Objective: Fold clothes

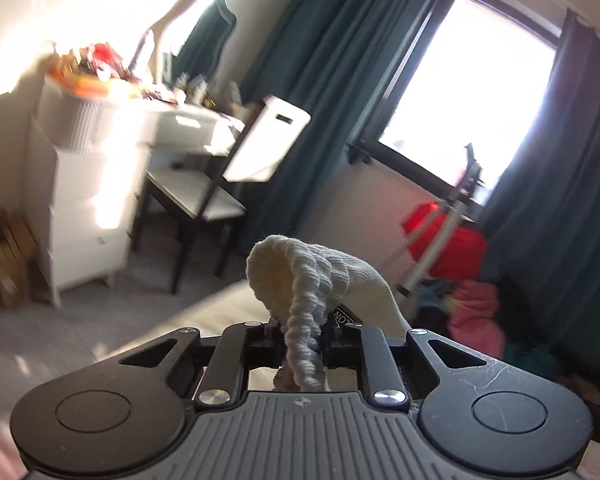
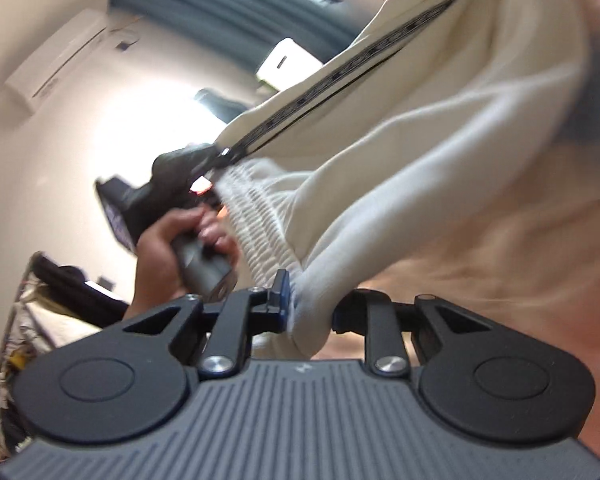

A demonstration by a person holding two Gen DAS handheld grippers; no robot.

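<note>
A cream garment (image 2: 440,152) hangs stretched in the air between both grippers, filling the right side of the right wrist view — its ribbed waistband (image 2: 260,216) runs from one to the other. The left gripper (image 1: 302,334) clamps a bunched fold; the right gripper (image 2: 312,312) clamps the waistband's near end. Far left stands a chair (image 1: 220,184).

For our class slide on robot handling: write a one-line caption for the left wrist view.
Left gripper shut on the ribbed edge of a cream garment, held up in a bedroom.
</note>
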